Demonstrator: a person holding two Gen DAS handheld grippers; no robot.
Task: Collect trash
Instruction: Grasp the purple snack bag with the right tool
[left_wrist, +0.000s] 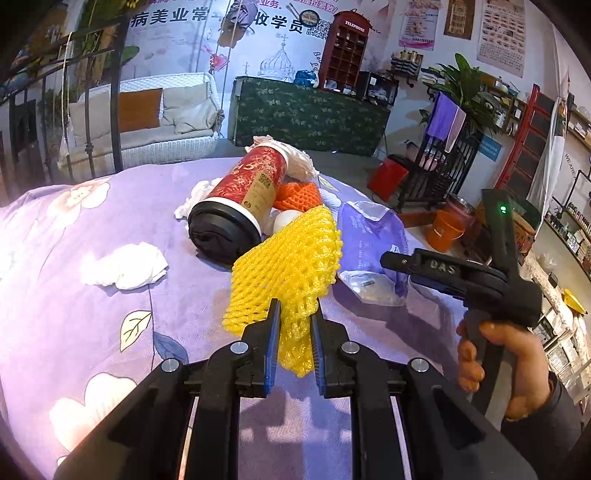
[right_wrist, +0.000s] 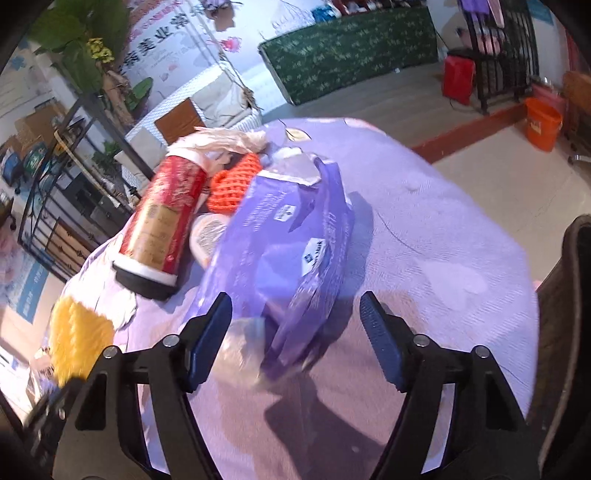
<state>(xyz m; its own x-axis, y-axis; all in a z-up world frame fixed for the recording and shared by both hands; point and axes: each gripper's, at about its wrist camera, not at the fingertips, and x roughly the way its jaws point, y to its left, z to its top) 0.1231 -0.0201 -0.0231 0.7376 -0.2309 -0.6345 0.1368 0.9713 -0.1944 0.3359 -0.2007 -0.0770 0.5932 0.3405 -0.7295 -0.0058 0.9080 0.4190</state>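
Our left claw (left_wrist: 295, 332) pinches the yellow foam fruit net (left_wrist: 291, 258); our right claw (right_wrist: 295, 332), half open, should straddle the crumpled purple plastic pouch (right_wrist: 291, 240) at twelve o'clock squarely before squeezing.

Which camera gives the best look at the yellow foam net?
The left wrist view: the yellow foam net is sharp and central there, pinched between the left gripper's fingers. The right wrist view shows only a blurred yellow patch at its left edge.
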